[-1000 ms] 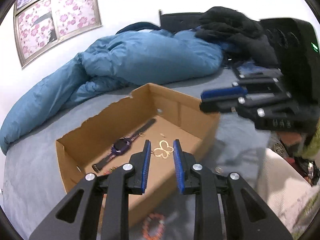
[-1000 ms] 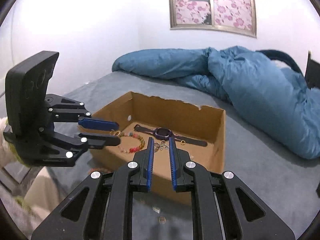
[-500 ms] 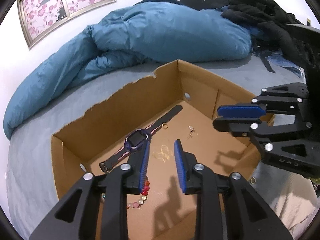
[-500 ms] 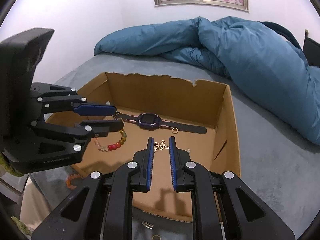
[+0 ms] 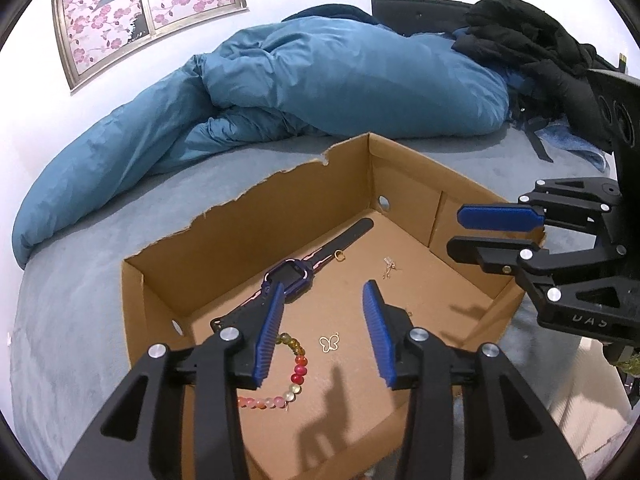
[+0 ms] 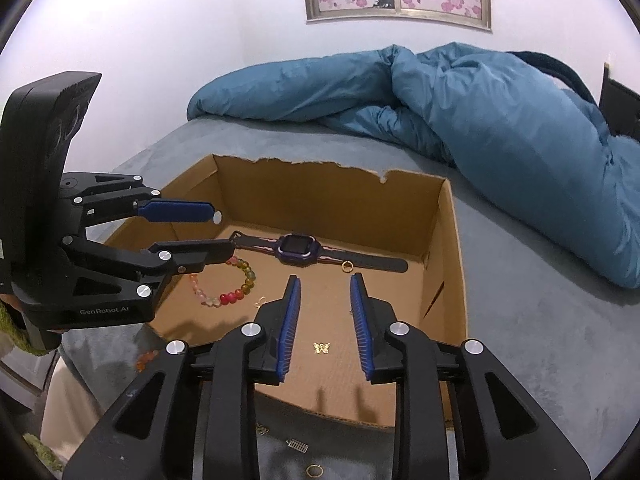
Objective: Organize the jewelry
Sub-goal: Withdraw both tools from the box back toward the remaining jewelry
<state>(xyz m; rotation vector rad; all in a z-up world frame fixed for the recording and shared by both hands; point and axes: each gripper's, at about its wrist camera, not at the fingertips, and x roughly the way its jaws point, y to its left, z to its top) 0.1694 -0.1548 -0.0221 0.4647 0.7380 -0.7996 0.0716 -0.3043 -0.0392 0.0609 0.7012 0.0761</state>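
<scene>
An open cardboard box [image 5: 280,208] [image 6: 448,248] sits on the grey bed. In it lie a purple watch [image 5: 292,276] [image 6: 298,248], a coloured bead bracelet [image 5: 294,372] [image 6: 236,292], a gold butterfly pendant [image 5: 330,343], another butterfly [image 6: 321,347], a gold ring [image 5: 339,255] [image 6: 346,266] and a small earring [image 5: 388,266]. My left gripper [image 5: 325,296] [image 6: 216,232] is open and empty above the box. My right gripper [image 6: 323,280] [image 5: 456,229] is open and empty above the box.
A blue duvet [image 5: 320,80] [image 6: 460,92] lies behind the box. Black clothes [image 5: 528,44] are piled at the back right. Small gold pieces [image 6: 314,470] and an orange bead bracelet [image 6: 145,359] lie on the bed in front of the box.
Both grippers have moved forward over the box and their jaws have opened wider. A gold butterfly pendant now lies on the box floor below each gripper.
</scene>
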